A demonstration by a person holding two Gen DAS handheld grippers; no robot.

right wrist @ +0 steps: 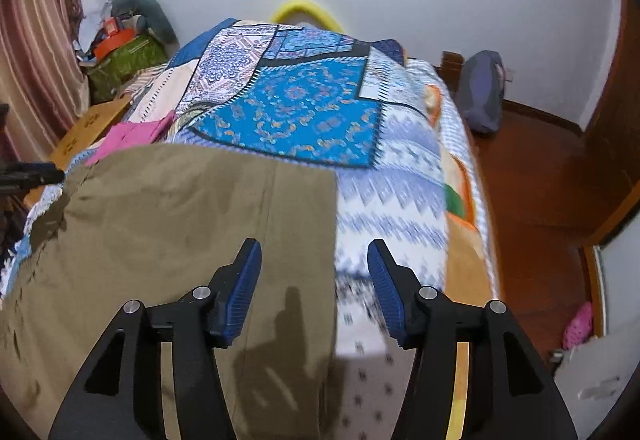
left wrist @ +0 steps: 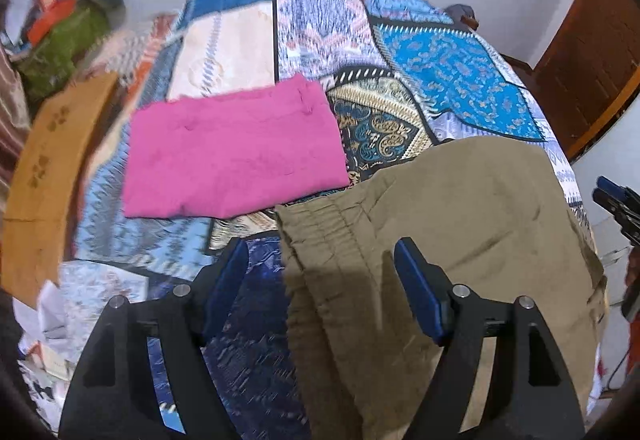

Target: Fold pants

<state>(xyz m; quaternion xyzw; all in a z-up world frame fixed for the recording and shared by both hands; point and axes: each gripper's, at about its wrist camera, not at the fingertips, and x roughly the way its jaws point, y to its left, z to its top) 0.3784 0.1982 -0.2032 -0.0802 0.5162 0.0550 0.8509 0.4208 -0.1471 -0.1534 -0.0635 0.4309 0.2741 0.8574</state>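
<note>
Both tongs empty: left gripper (left wrist: 320, 272) wide, right gripper (right wrist: 314, 264) half-open, over khaki pants (left wrist: 440, 240); apparently between folds; regrasp an edge next.

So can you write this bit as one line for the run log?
khaki pants: flat on patchwork bedspread | left tool: open, empty | right tool: open, empty | pink folded garment: beside pants

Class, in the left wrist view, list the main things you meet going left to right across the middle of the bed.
Brown cardboard box → pink folded cloth → khaki pants → right gripper at the far edge.
</note>
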